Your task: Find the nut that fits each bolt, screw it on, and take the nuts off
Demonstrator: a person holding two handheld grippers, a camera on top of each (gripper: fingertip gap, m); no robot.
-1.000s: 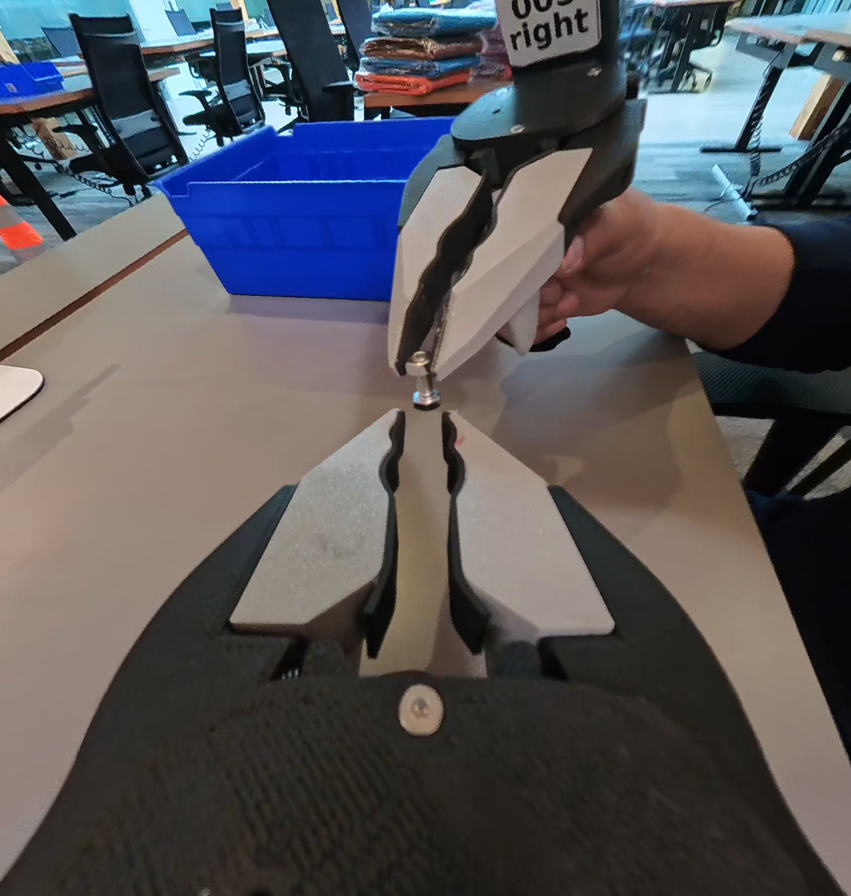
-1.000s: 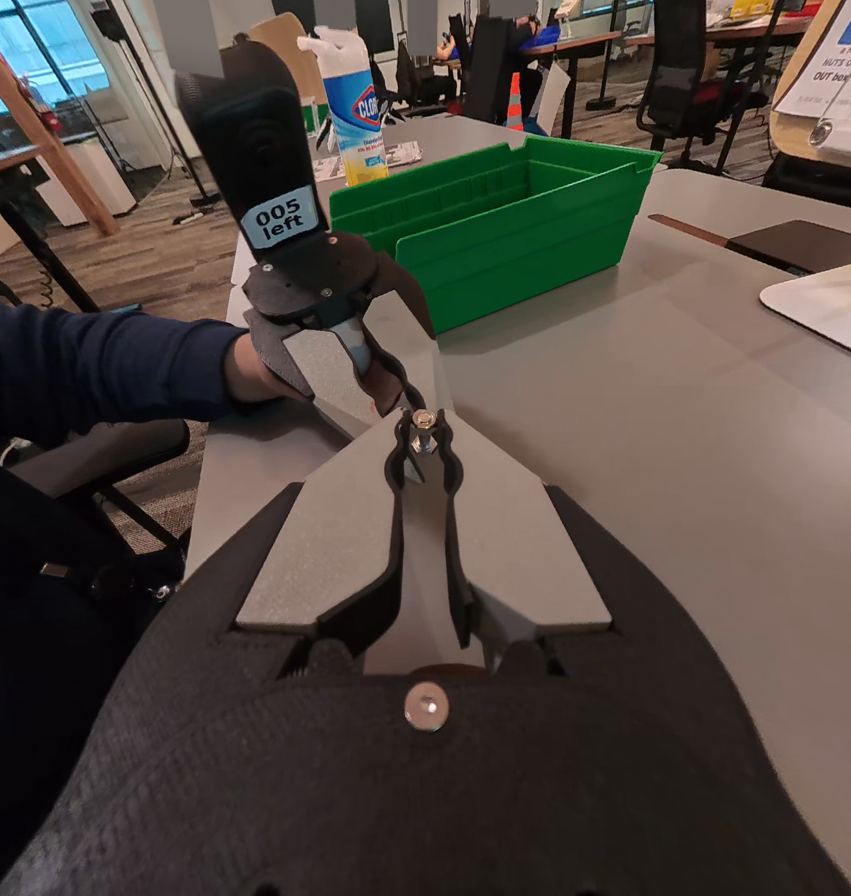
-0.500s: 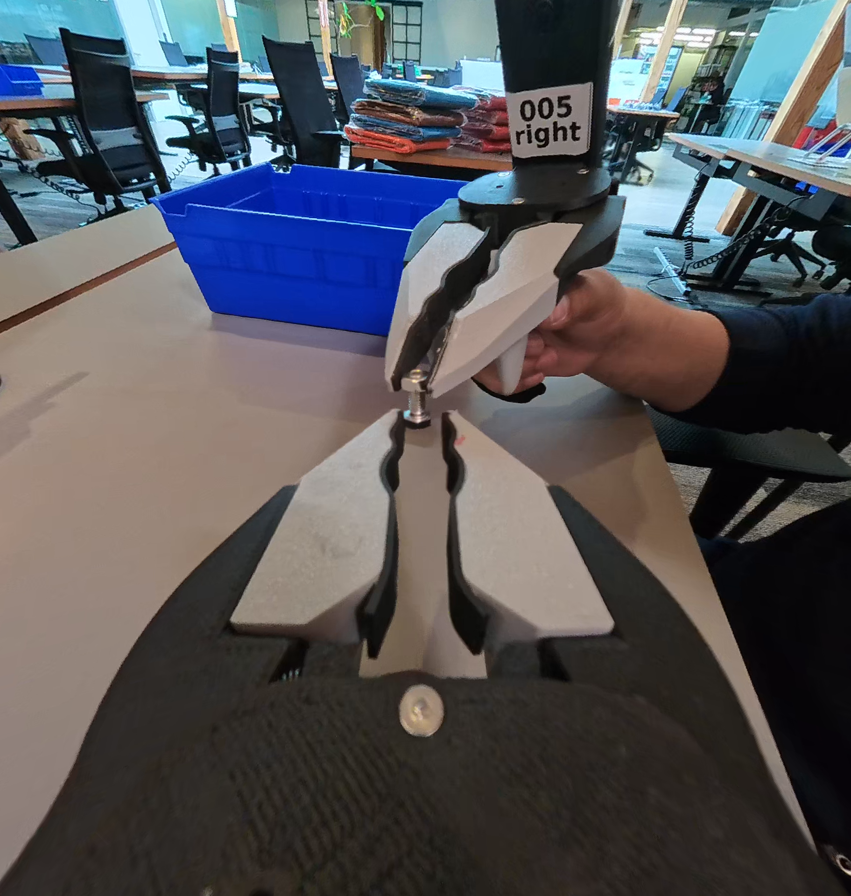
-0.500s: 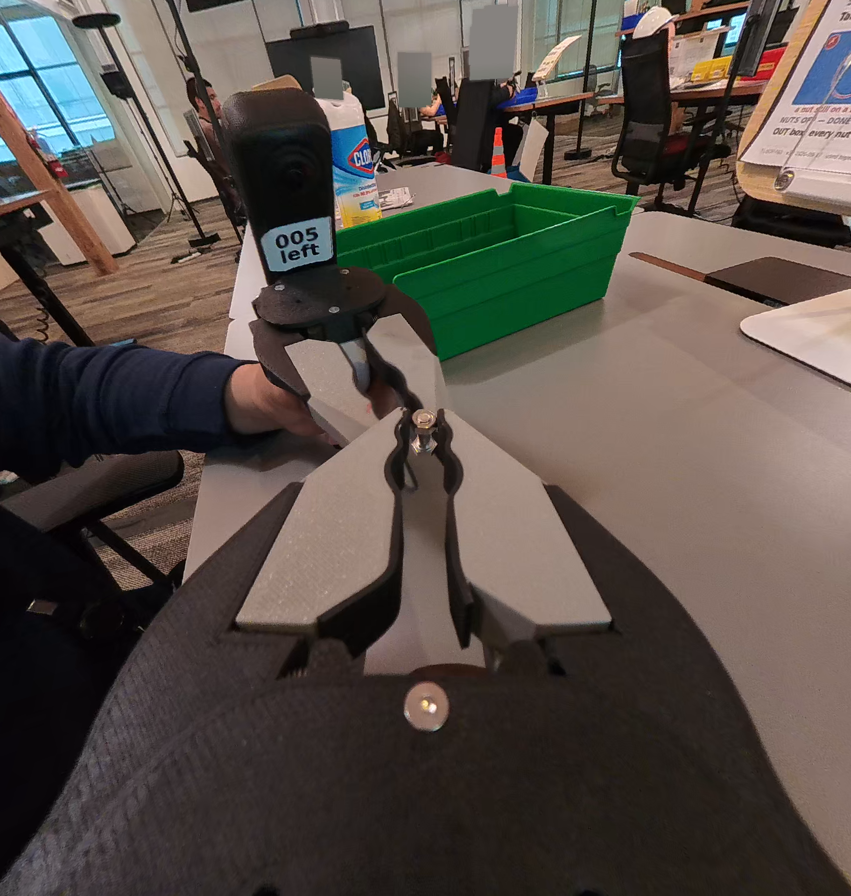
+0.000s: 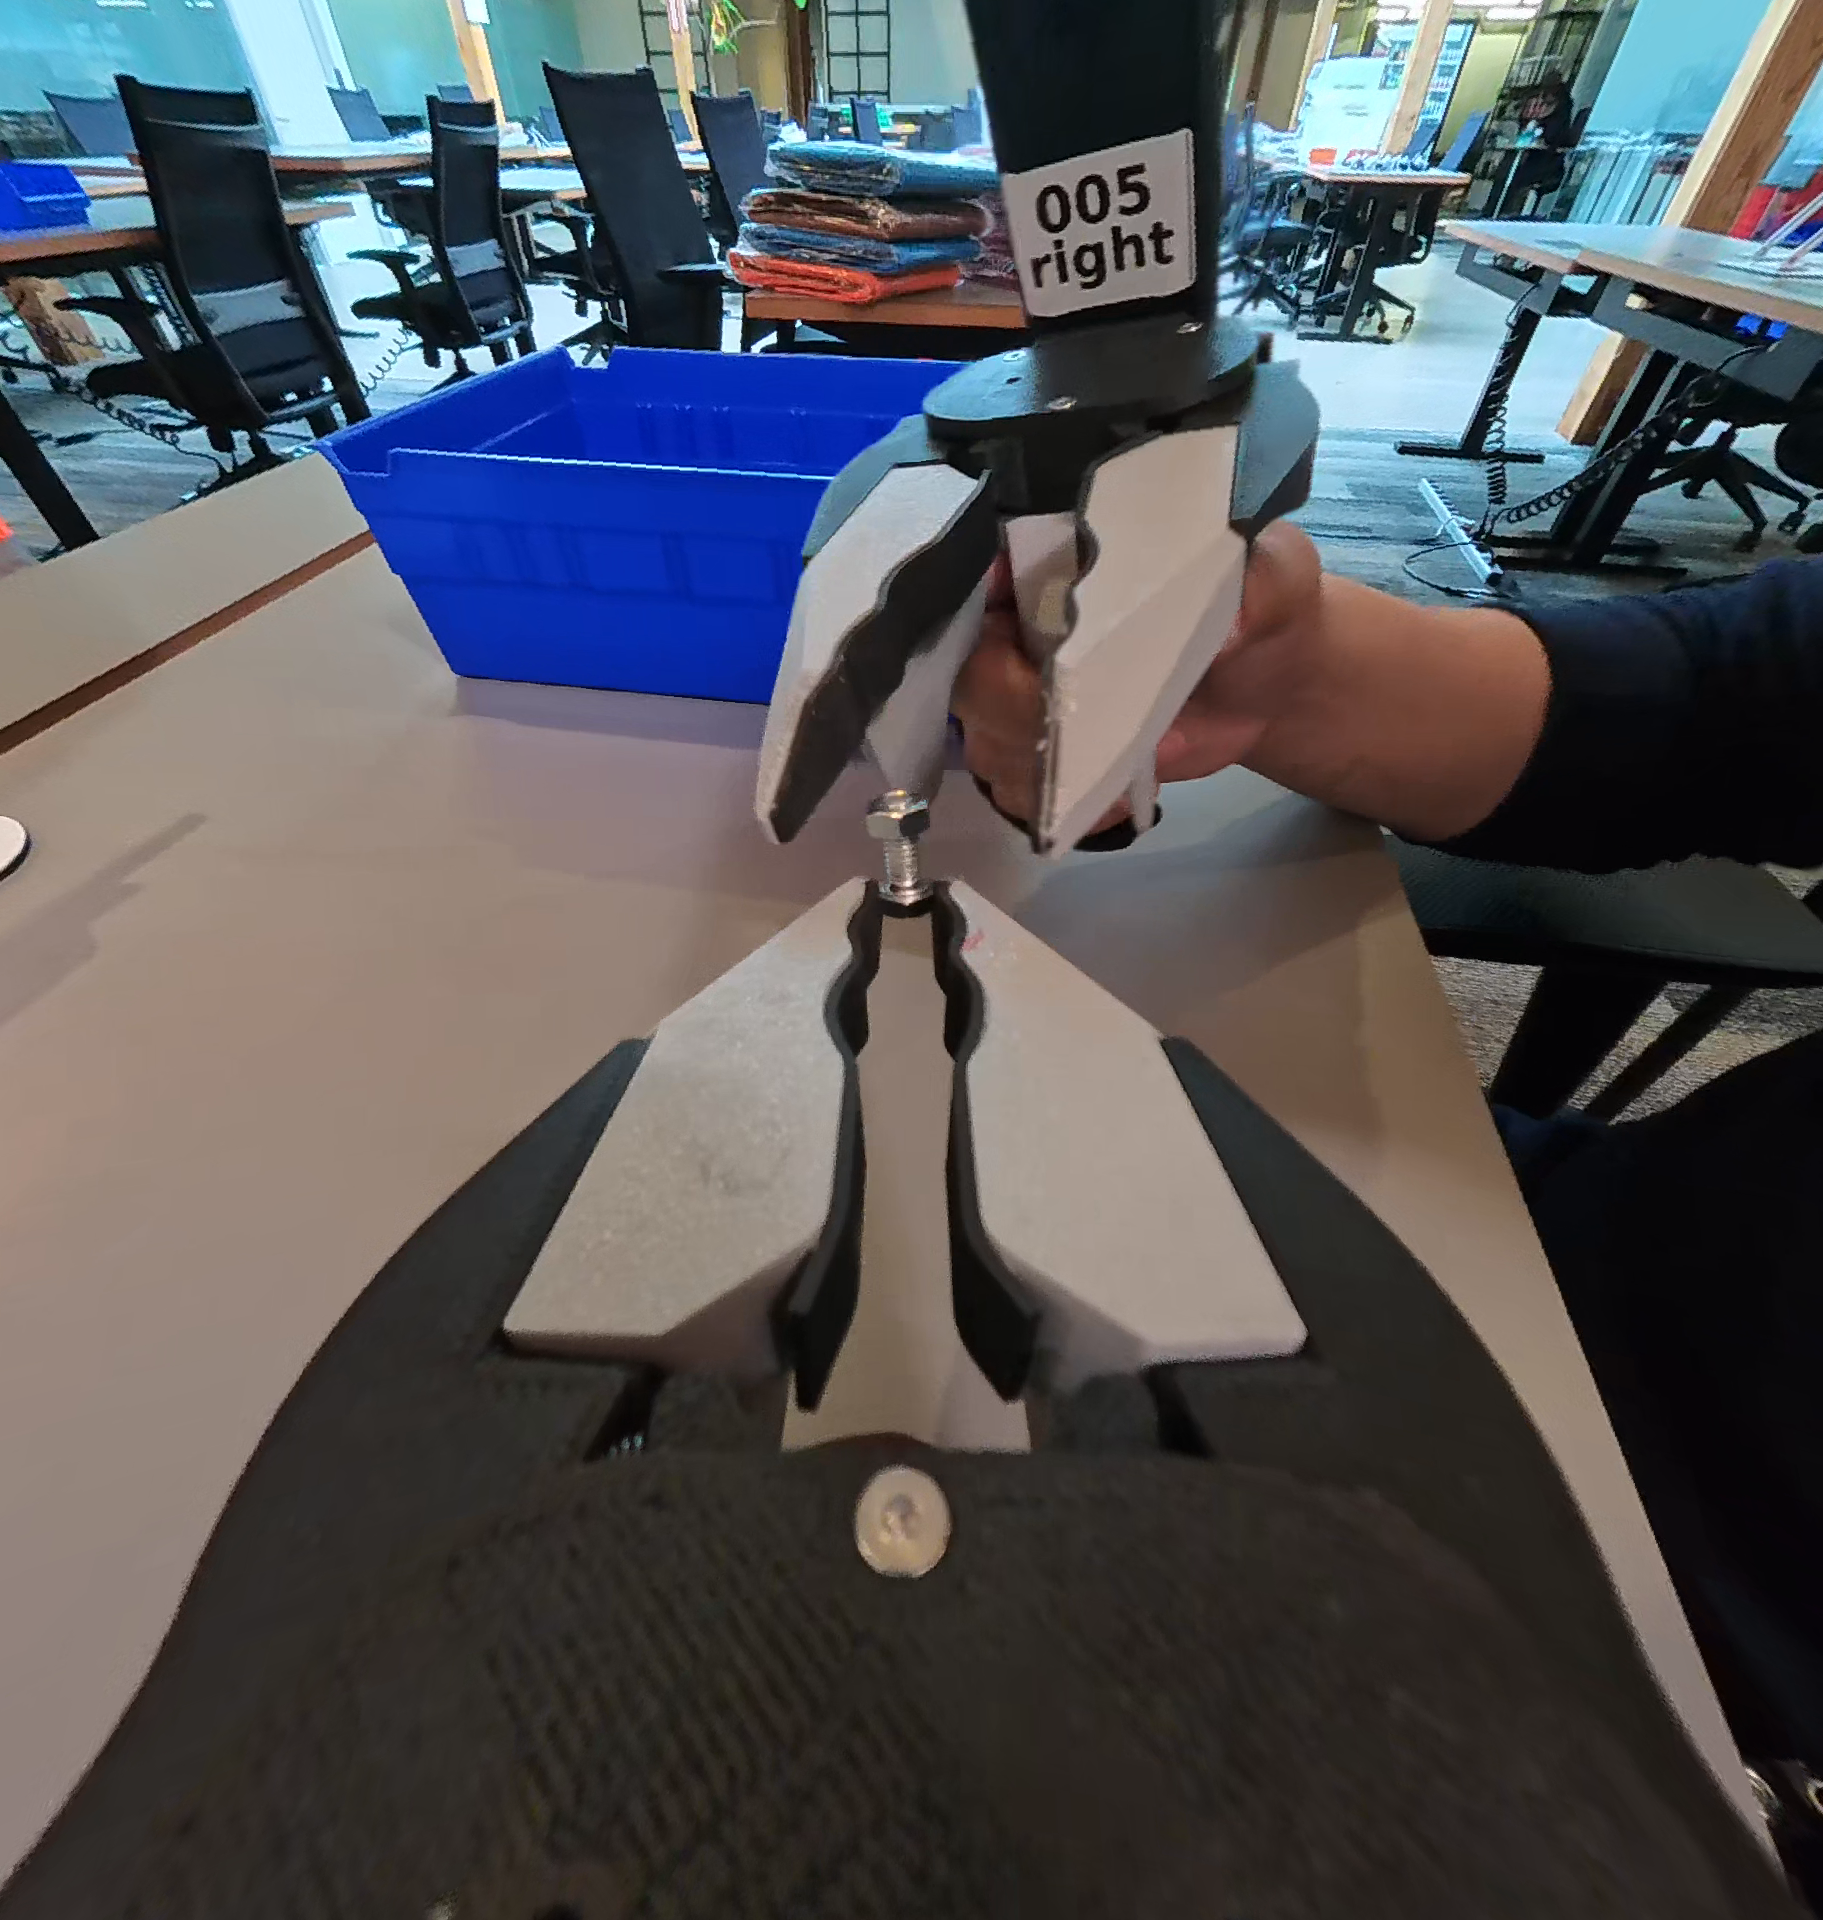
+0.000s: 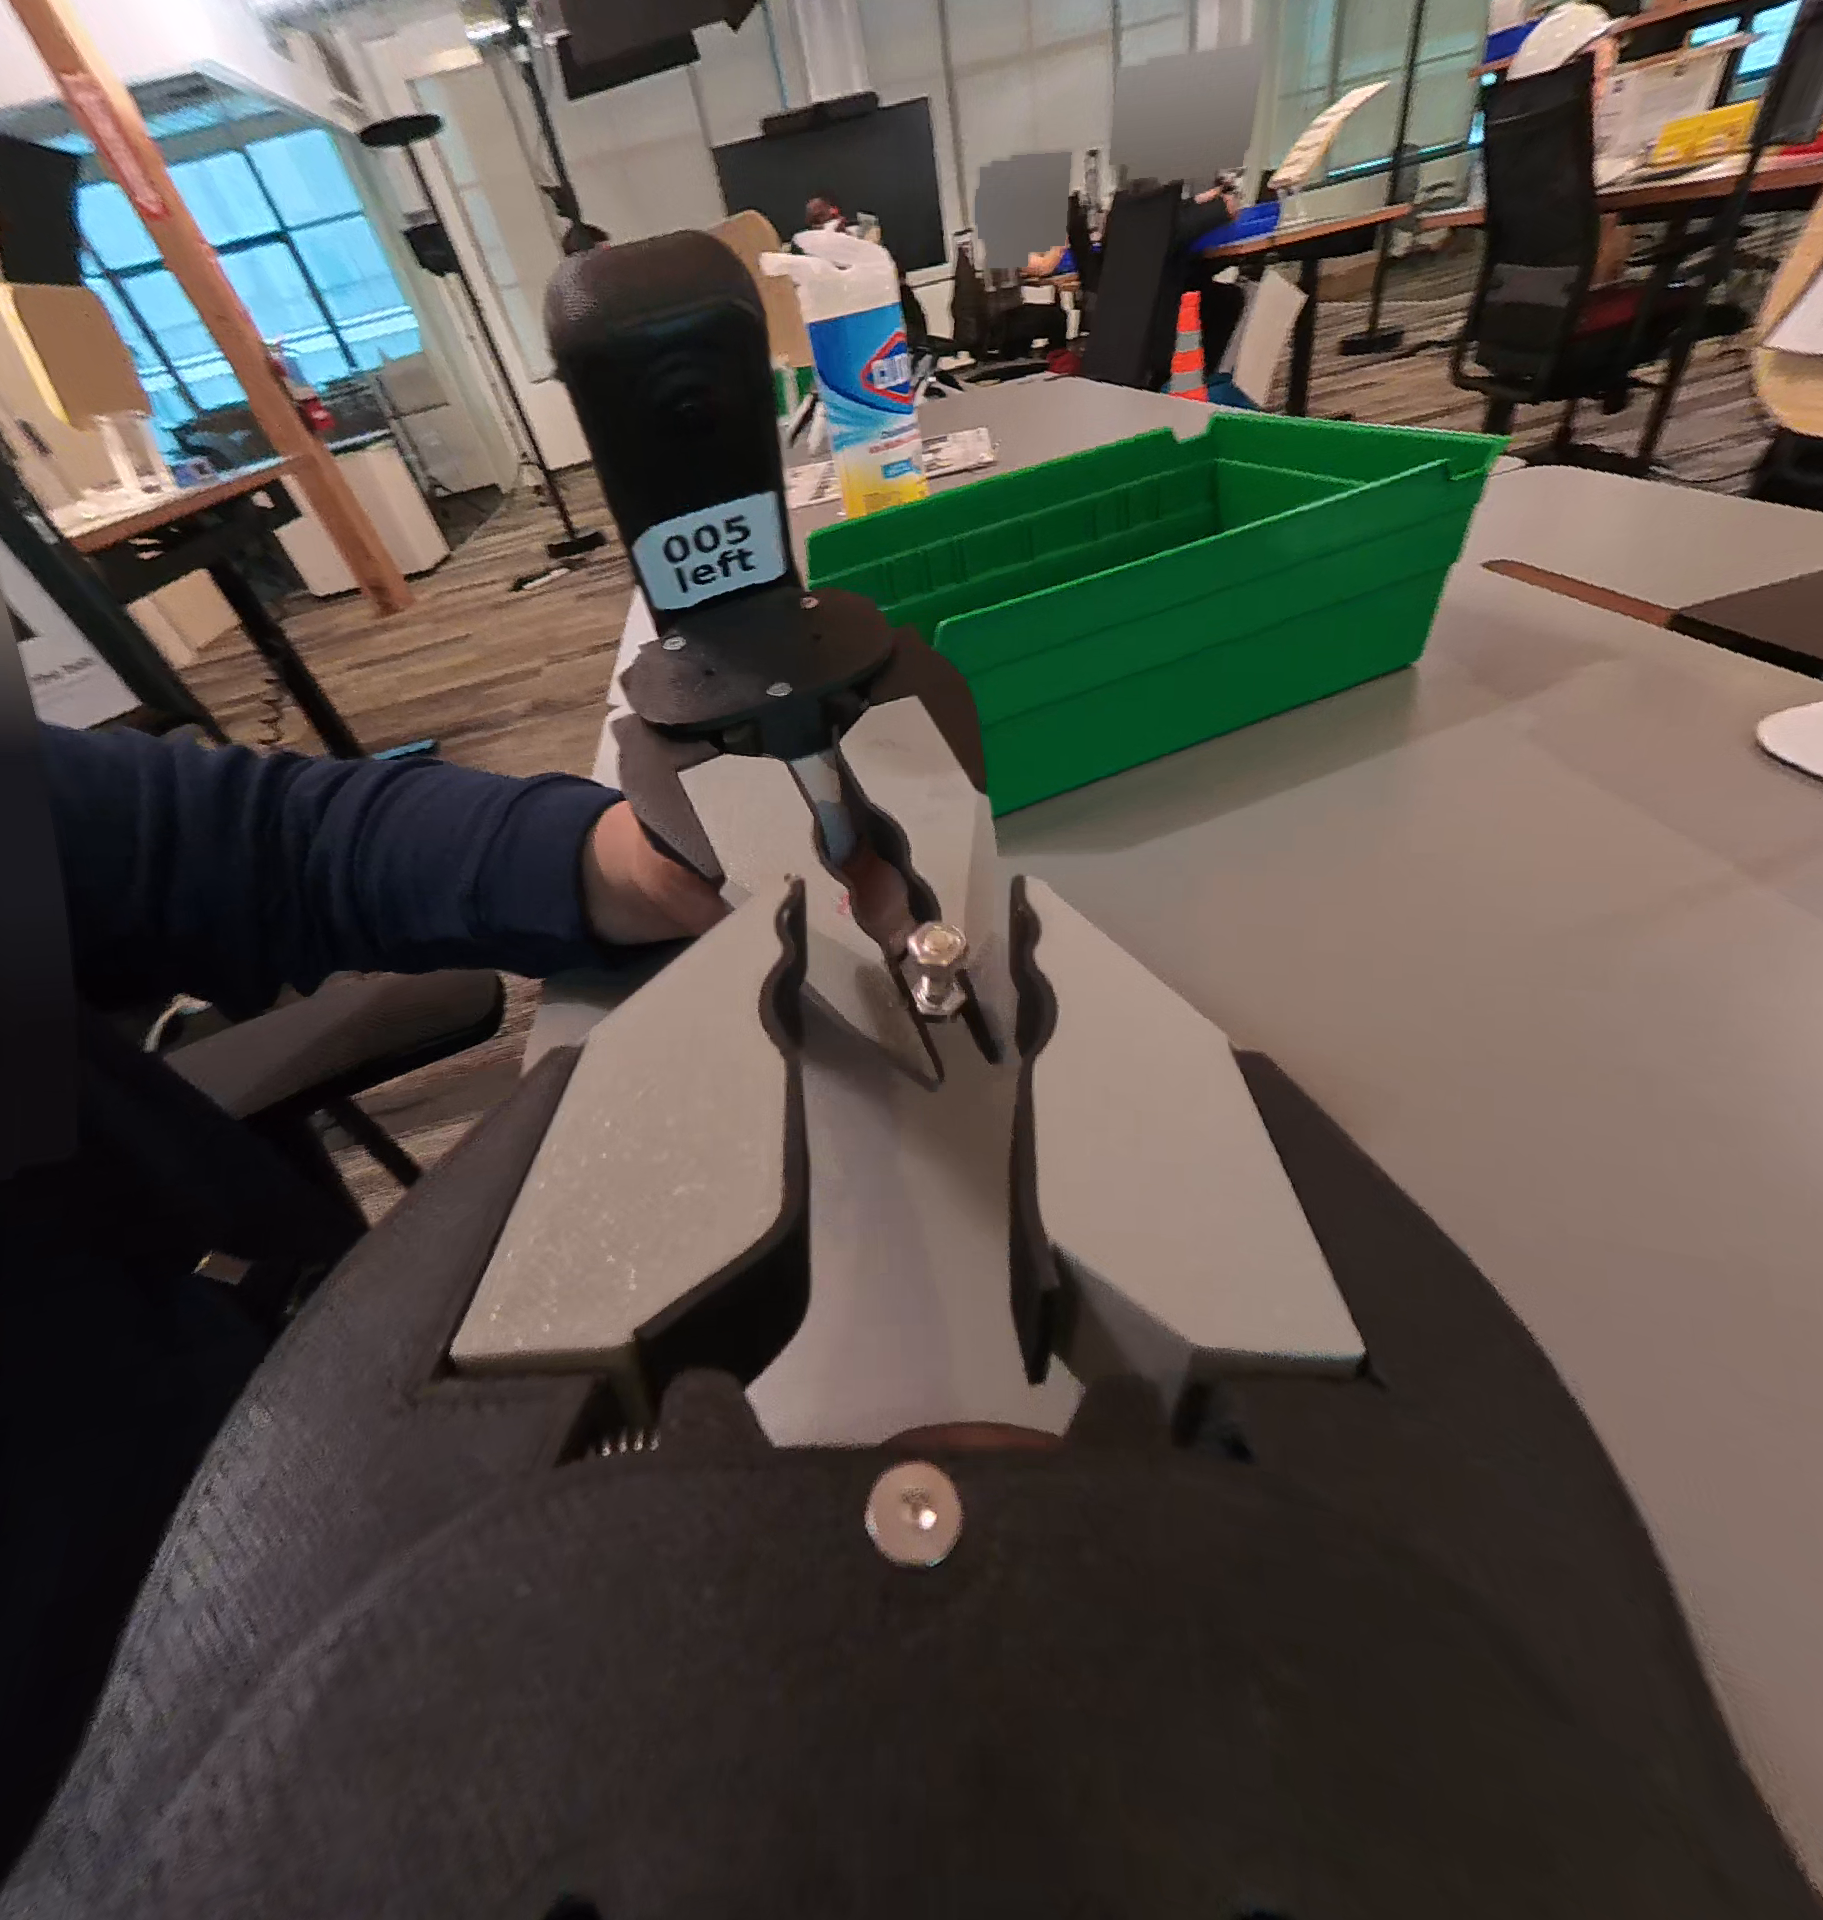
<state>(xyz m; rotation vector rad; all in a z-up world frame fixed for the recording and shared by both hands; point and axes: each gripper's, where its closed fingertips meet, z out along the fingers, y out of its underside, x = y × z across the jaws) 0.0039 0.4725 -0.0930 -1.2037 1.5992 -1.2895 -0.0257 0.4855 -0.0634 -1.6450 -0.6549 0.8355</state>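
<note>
A small silver bolt (image 5: 896,847) with a nut on it stands upright above the grey table (image 5: 263,987). My left gripper (image 5: 902,906) is shut on its lower hex end. Its upper hex end sticks up free. My right gripper (image 5: 907,836) hangs over it from above, open, with one finger on each side and not touching. In the right wrist view the bolt (image 6: 935,971) sits between the left gripper's (image 6: 959,1049) fingertips, and my right gripper (image 6: 905,899) is open around it. A person's hand holds each gripper.
A blue bin (image 5: 595,582) stands behind on the table in the left wrist view. A green bin (image 6: 1198,665) stands behind in the right wrist view, with a white canister (image 6: 865,395) past it. A white stand base (image 6: 1821,743) and a dark pad (image 6: 1780,623) lie at the right.
My right gripper was shut on the bolt's upper end and has opened and let go. My left gripper has closed on the lower end and now holds it alone.
</note>
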